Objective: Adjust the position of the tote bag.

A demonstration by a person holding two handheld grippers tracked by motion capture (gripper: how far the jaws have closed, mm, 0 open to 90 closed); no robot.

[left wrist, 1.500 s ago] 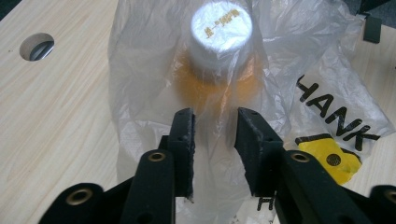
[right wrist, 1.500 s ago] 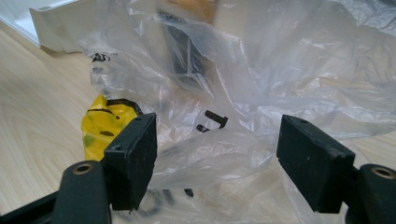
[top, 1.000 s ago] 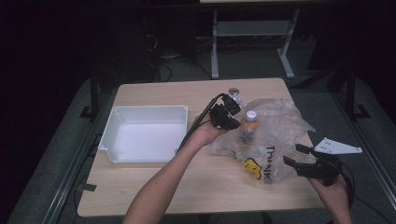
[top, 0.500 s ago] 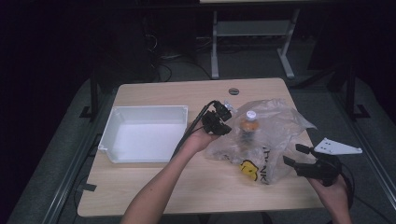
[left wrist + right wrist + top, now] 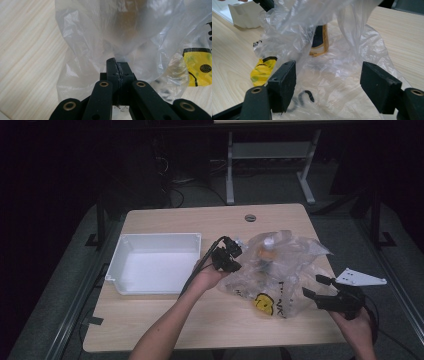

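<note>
My left gripper [image 5: 229, 257] has its fingers [image 5: 112, 67] pressed together on a fold of the clear plastic bag [image 5: 282, 270], pinching the film at the bag's left side; in the left gripper view the thin plastic runs down into the seam between the two black pads. The bag lies crumpled on the right half of the desk [image 5: 165, 320], between the middle and the right edge, with a yellow printed patch [image 5: 263, 302] on the part nearest the front edge. Inside the bag stands a bottle [image 5: 320, 40] with a dark and yellow label, upright as far as I can tell through the film, toward the bag's far end.

My right gripper [image 5: 320, 292] sits near the front right corner of the desk, its fingers [image 5: 283, 83] spread wide. In the right gripper view the bag's near edge lies between the two pads, but neither pad presses on it.

A white tray [image 5: 117, 267] rests on the left half of the desk, just beside my left hand [image 5: 207, 277], apart from the bag.
</note>
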